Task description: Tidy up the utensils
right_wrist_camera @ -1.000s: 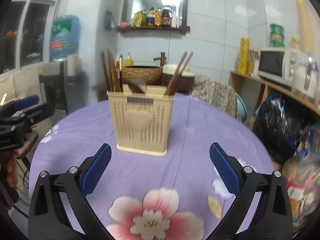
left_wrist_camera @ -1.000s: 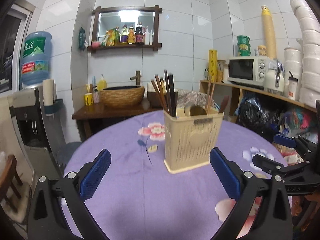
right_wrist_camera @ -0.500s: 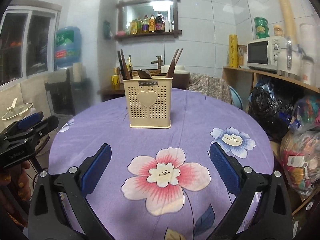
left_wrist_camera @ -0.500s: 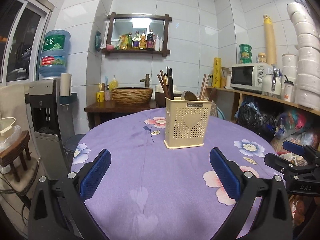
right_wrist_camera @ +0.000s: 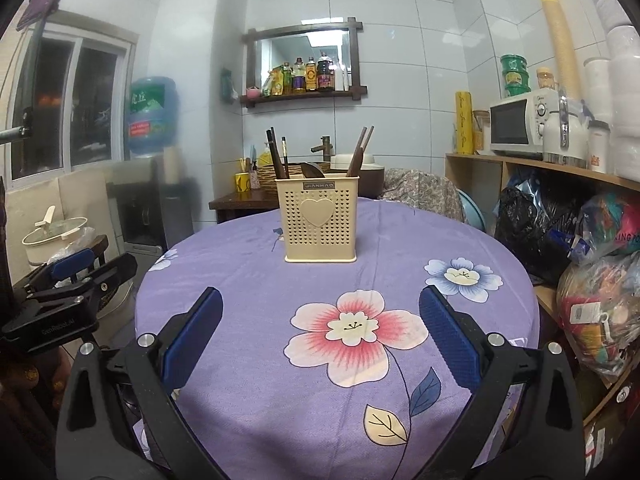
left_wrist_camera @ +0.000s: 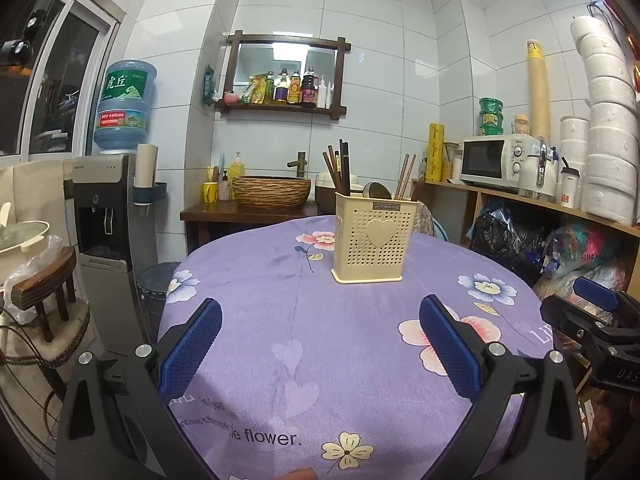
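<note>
Both grippers empty, jaws spread wide. Left gripper (left_wrist_camera: 320,344) and right gripper (right_wrist_camera: 320,336) hover over the near edge of the round table (right_wrist_camera: 472,232), well apart from the cream utensil holder (right_wrist_camera: 320,222), which sits at 12 o'clock in both wrist views, far half of the tablecloth.

Holder contents: dark chopsticks (right_wrist_camera: 276,156) in the left compartment, a brown pair (right_wrist_camera: 360,148) leaning out at the right, a spoon-like piece (right_wrist_camera: 311,169) in the middle (the exact compartment divisions are hidden behind the front wall). No loose utensils visible on the cloth.

Step in hand, my read: either sorting is done and this is the parked pose, or it's the staging pose ahead of pulling pieces to re-sort. Can't tell which.

Next move, if any: reach forward to 12 o'clock, come in above the rim, pinch one stick near its top end. The holder looks light, so the other gripper should brace it against tipping.
</note>
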The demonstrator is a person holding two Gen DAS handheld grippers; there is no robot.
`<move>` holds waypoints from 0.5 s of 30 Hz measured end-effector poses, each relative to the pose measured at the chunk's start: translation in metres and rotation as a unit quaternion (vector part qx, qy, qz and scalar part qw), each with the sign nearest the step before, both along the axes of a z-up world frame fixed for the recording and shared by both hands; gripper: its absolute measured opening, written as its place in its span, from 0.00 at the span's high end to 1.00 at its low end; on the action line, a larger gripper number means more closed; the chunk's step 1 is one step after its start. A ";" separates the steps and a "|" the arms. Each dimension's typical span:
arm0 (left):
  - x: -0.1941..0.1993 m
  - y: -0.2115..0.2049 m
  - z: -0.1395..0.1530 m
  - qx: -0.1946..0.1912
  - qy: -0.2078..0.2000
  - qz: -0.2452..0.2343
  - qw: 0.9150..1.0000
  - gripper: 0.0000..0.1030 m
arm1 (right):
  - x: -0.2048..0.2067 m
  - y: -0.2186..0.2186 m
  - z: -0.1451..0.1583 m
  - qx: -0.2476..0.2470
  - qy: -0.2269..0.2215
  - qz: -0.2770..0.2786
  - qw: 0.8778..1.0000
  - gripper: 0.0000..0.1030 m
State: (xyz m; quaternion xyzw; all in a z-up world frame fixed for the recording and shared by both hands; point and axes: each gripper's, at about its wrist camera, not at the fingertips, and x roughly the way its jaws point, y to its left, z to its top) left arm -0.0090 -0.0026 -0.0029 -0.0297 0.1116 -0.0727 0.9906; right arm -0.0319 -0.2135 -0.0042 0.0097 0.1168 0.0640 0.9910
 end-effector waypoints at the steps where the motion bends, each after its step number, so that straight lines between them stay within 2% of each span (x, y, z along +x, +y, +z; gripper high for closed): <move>1: -0.001 0.001 0.000 -0.001 -0.001 0.002 1.000 0.05 | -0.001 0.001 0.001 -0.003 -0.002 -0.001 1.000 0.06; 15: -0.006 0.003 -0.003 0.000 -0.007 0.010 1.000 0.05 | -0.001 0.002 -0.001 0.000 0.001 -0.003 1.000 0.06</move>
